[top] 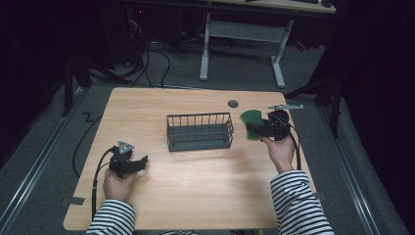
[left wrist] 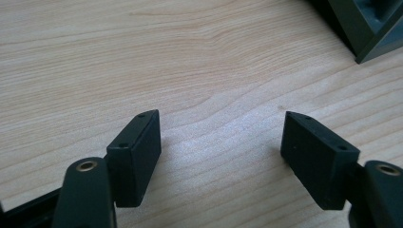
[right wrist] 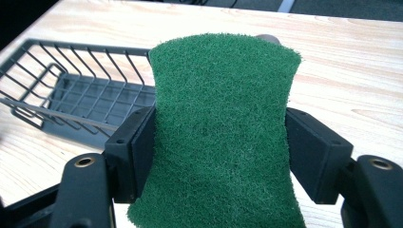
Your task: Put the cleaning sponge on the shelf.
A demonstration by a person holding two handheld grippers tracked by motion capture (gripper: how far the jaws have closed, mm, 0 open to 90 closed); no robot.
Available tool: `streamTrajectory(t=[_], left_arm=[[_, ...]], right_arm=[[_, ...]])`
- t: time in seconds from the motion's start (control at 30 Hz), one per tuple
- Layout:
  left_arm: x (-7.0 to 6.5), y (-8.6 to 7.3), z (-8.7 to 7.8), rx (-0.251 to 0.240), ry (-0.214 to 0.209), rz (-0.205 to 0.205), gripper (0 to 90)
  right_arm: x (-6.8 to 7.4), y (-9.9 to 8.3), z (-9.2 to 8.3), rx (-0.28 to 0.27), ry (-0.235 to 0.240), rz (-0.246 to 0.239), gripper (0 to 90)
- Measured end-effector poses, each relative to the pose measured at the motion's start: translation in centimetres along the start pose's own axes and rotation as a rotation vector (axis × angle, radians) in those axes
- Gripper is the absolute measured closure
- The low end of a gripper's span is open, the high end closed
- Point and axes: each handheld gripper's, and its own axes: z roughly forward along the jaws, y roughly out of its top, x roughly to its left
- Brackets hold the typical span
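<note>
**A:** So where's the green scouring pad (right wrist: 221, 137) being kept right now?

**B:** It's clamped in the right gripper (top: 255, 130), just off the right end of the wire basket (top: 199, 131), lifted clear of the wooden table (top: 195, 186). In the right gripper view the pad is squeezed between both black pads (right wrist: 138, 152), and its sides are pinched inward where it's gripped, so it's properly held and not just sitting there. The pad is stood up on edge, with its fuzzy face turned to that camera.

**A:** Is it touching the basket?

**B:** Doesn't look like it. A small gap is seen between them from the high view. The basket is seen behind and to the left of the pad in the right gripper view.

**A:** And the left gripper (top: 138, 163)?

**B:** Parked well away from the basket, toward the near left of it, low over the table. Its jaws are spread wide apart, and nothing but bare wood grain is seen between them. A dark corner of the basket (left wrist: 375, 28) is caught at the top right of the left gripper view.

**A:** Anything else near the basket?

**B:** A small grey round cap (top: 233, 103) is set into the tabletop just beyond its far right corner.
</note>
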Motion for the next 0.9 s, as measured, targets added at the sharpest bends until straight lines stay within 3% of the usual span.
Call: streamTrajectory(t=[0.1, 0.63, 0.9], left_arm=[[0.0, 0.0, 0.0, 0.001, -0.002, 0.0, 30.2], [0.0, 0.0, 0.0, 0.001, -0.002, 0.0, 30.0], [0.0, 0.0, 0.0, 0.0, 0.001, 0.0, 30.2]], right_arm=[[0.5, 0.6, 0.0, 0.006, -0.007, -0.017, 31.0], [4.5, 3.4, 0.9, -0.003, 0.048, -0.126, 31.0], [6.2, 4.8, 2.5, 0.009, 0.066, -0.158, 31.0]])
